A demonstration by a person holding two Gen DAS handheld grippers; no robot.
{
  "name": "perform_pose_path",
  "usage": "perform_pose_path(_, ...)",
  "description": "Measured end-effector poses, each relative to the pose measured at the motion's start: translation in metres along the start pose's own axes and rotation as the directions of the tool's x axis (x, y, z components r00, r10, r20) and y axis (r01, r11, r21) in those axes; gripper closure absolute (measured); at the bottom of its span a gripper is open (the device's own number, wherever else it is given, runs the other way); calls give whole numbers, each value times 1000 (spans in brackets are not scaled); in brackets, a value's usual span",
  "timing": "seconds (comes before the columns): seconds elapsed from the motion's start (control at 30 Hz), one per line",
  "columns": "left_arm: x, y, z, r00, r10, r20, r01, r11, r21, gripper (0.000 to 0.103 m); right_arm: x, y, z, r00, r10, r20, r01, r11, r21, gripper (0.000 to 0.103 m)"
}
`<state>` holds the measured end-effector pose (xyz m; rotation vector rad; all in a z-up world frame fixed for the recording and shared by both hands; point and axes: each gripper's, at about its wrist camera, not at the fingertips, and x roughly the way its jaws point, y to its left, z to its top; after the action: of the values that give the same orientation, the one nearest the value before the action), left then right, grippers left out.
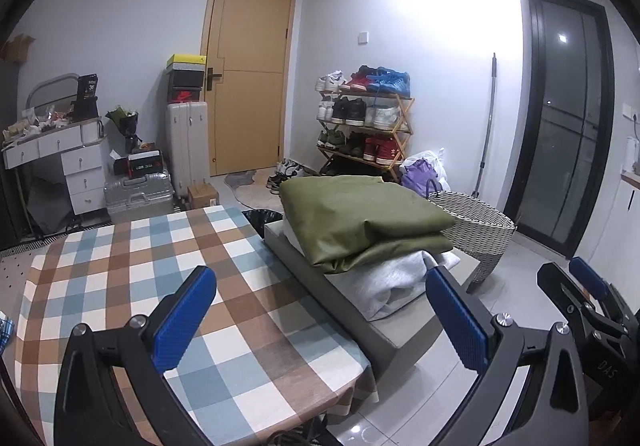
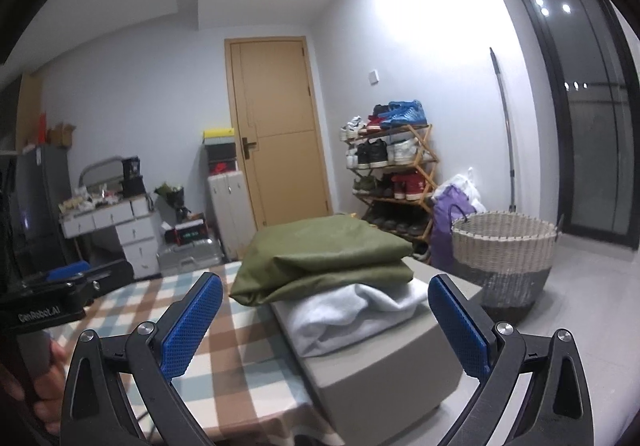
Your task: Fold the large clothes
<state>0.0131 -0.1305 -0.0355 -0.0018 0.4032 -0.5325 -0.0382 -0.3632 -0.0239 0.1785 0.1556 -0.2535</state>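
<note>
- The left gripper [image 1: 320, 322] and right gripper [image 2: 326, 322] are both hanging spread wide, gripping nothing.
- Ahead of both, a folded green garment [image 2: 320, 262] is lying on a folded white one [image 2: 352, 310], stacked on a grey box [image 2: 384, 370] beside the checked table [image 1: 160, 258].
- Risk, as I judge it: the green fold is overhanging the white one toward the table, so a nudge from either tool could be sliding it off or undoing it.
- The basket [image 2: 504, 246], right of the stack, is showing no contents from here; I cannot tell whether it is empty.
</note>
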Motion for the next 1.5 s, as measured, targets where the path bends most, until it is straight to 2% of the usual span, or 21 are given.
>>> perform_pose_path(0.27, -4, -3, -6, 1000, -3, 1, 3, 1000, 3, 1, -7, 3, 1, 999, -34, 36, 35, 998, -46, 0)
perform_pose_path(0.47, -4, -4, -7, 1000, -7, -14, 7, 1000, -15, 1, -11, 0, 4, 998, -37, 50, 40, 998, -44, 0)
perform_pose_path(0.9, -10, -11, -8, 999, -34, -5, 34, 999, 24, 1, -12, -3, 6, 998, -31, 55, 34, 998, -50, 0)
perform_pose_path(1.5, -11, -14, -8, 998, -55, -15, 55, 998, 32, 1, -12, -3, 7, 997, -32, 64, 36, 998, -57, 0)
